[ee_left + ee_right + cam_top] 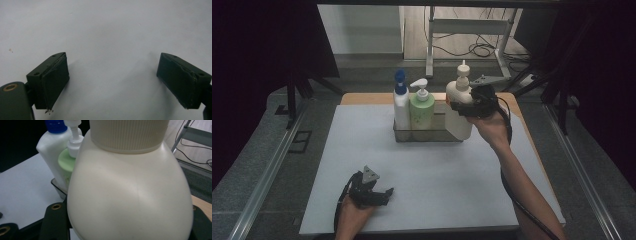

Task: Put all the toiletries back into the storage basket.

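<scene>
Cream bottle held at the tray's right end

The cream bottle [459,107] stands near upright, long axis vertical, base hanging at the right end of the tray [428,135], beside the green bottle [422,110]. Your right gripper [464,106] clamps its body from the right, jaws about half open. Your left gripper [384,194] rests on the mat [437,175], well apart, jaws wide and empty.

Held bottle [458,107]: we see cream-white, with a ribbed cream collar under its pump
Middle bottle [422,111]: pale green body; white pump
Left bottle [401,107]: white body; blue top
Tray [427,135]: dark, see-through grey
Mat [377,150]: we read it as plain pale grey; no pattern
Table edge [362,98]: light wood tone at the far side
Left gripper [113,82]: black pads
Right gripper [469,106]: black body
</scene>
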### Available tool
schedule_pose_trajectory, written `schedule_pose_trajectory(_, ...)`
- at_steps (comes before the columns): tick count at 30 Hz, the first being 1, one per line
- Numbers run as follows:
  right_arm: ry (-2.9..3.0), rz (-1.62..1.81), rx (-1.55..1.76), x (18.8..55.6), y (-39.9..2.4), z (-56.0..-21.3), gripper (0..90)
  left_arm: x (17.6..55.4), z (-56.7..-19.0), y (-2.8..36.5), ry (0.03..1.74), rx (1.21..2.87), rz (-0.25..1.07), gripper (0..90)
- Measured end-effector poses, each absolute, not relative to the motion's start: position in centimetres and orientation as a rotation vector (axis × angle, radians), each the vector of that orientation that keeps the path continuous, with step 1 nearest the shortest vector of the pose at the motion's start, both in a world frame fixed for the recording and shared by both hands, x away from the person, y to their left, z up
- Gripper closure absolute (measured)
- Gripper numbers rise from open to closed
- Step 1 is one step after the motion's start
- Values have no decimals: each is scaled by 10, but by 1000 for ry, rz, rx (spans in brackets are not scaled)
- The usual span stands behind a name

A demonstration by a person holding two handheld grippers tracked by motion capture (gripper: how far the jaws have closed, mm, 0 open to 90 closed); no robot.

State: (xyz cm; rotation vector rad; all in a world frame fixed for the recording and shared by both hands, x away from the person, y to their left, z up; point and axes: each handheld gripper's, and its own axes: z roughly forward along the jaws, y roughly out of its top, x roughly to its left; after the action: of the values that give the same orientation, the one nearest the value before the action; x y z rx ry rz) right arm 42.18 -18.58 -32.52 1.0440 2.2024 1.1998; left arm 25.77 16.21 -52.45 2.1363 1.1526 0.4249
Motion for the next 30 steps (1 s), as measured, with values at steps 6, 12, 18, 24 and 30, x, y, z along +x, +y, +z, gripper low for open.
schedule_pose_trajectory(6,2184,1211,1068,434,-181,-327,395,258,-525,162,1153,2136,425,103)
schedule_pose_trajectory(12,2159,1206,1079,445,-175,-327,395,258,-525,162,1153,2136,425,103)
schedule_pose_trajectory(18,2144,1202,1100,457,-172,-330,395,258,-525,162,1153,2137,425,104)
schedule_pose_trajectory(24,2128,1192,1105,468,-167,-334,395,258,-525,162,1153,2134,423,104)
schedule_pose_trajectory(30,2123,1187,1115,479,-162,-339,395,258,-524,162,1154,2137,423,104)
